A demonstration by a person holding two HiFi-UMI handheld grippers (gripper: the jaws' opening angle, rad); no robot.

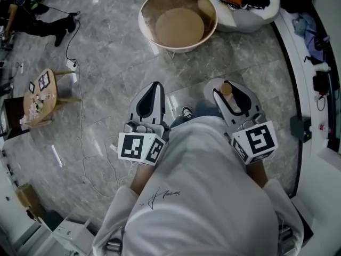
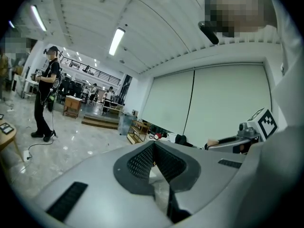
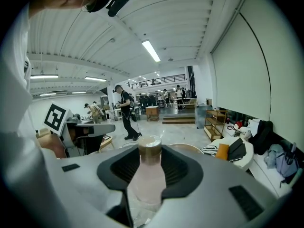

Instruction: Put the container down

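Right gripper (image 3: 150, 156) clamps a brown-capped container (image 3: 148, 182) upright, above the floor (image 1: 106, 52). Left gripper (image 2: 154, 145) has its jaws pressed together, empty.

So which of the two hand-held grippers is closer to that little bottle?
Right. The right hand-held gripper is shut on the bottle; the left hand-held gripper is apart, off to its left, holding nothing.

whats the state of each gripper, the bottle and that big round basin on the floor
left gripper: shut, nothing between its jaws
right gripper: shut on the bottle
bottle: brown cap on, held off the floor between the right gripper's jaws
round basin: upright on the floor, empty
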